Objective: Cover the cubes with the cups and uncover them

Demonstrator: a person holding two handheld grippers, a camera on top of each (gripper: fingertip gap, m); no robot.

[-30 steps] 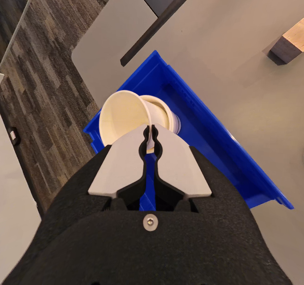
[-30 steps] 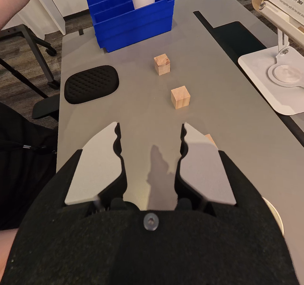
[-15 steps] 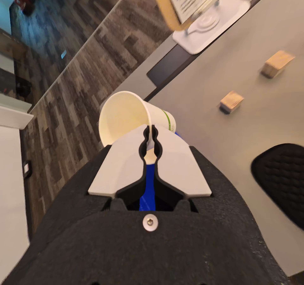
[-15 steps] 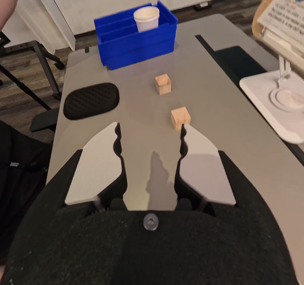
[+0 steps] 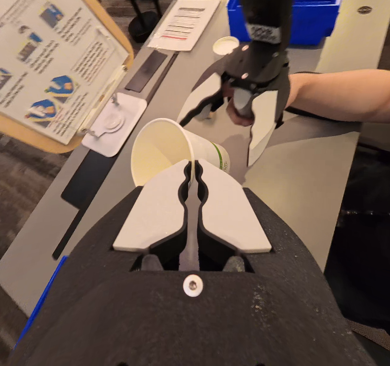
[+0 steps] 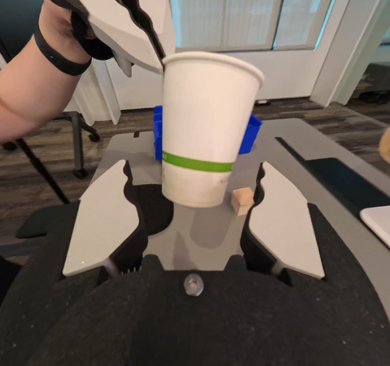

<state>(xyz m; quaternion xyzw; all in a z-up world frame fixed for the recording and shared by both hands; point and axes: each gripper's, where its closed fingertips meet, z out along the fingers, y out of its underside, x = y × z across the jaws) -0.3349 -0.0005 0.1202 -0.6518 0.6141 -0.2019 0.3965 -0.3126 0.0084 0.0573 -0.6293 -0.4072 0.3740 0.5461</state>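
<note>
The paper cup (image 6: 205, 127), white with a green band, hangs upright in the air above the grey desk (image 6: 274, 144). Our left gripper (image 5: 192, 163) has its fingers closed tight on the cup's rim. Our right gripper (image 6: 194, 178) faces the cup with its fingers spread wide, holding nothing. One wooden cube (image 6: 242, 200) sits on the desk just beside the right finger, and a blue bin (image 6: 251, 134) stands behind the cup.
</note>
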